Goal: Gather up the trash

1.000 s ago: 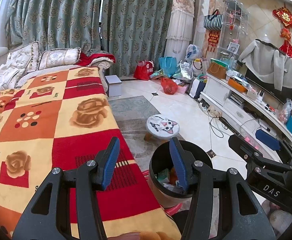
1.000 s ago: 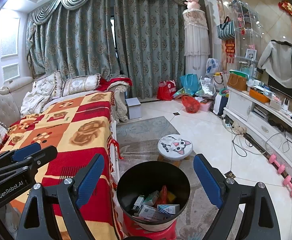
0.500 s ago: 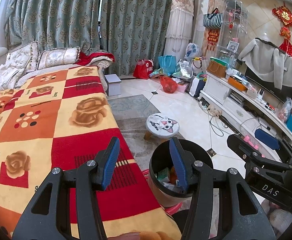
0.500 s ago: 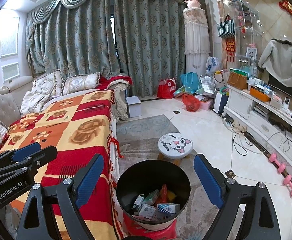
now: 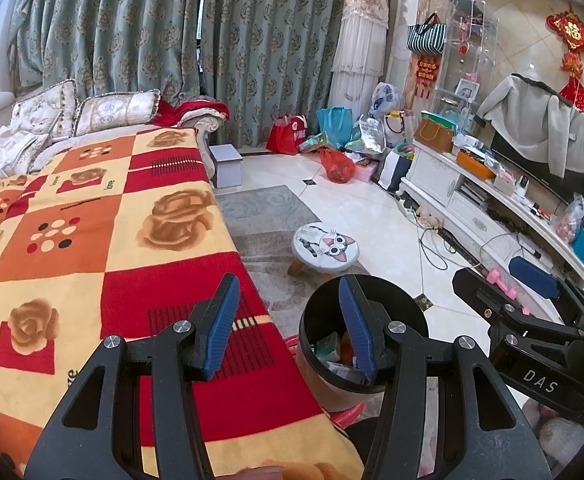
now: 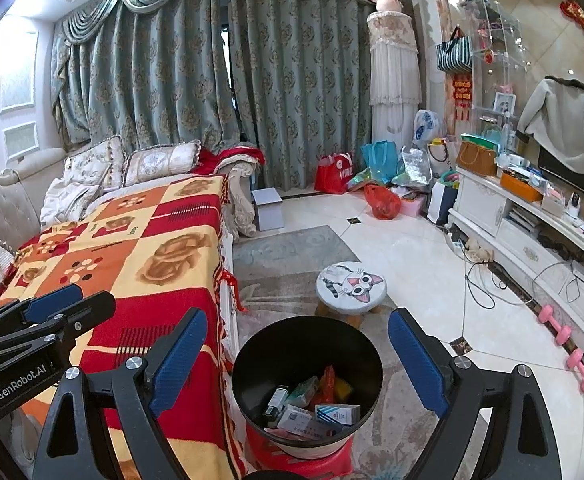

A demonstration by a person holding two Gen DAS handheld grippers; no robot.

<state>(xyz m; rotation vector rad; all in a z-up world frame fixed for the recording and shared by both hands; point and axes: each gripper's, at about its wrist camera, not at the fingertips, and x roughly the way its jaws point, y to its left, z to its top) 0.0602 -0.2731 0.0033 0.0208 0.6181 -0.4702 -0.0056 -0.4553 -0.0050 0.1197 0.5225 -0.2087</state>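
A black round trash bin point(image 6: 307, 384) stands on a red stool point(image 6: 300, 463) beside the sofa. It holds several small boxes and wrappers point(image 6: 312, 408). My right gripper point(image 6: 298, 364) is open and empty, its jaws spread wide above the bin. My left gripper point(image 5: 288, 324) is open and empty, over the edge of the sofa blanket point(image 5: 92, 240), with the bin point(image 5: 362, 344) just right of it. The right gripper also shows in the left wrist view point(image 5: 532, 312), and the left one in the right wrist view point(image 6: 44, 320).
A cat-face stool point(image 6: 351, 286) stands on the grey rug point(image 6: 292, 252) beyond the bin. Bags point(image 6: 380, 200) lie by the curtain. A white TV cabinet point(image 6: 532, 240) runs along the right, with cables and pink dumbbells point(image 6: 568, 344) on the floor.
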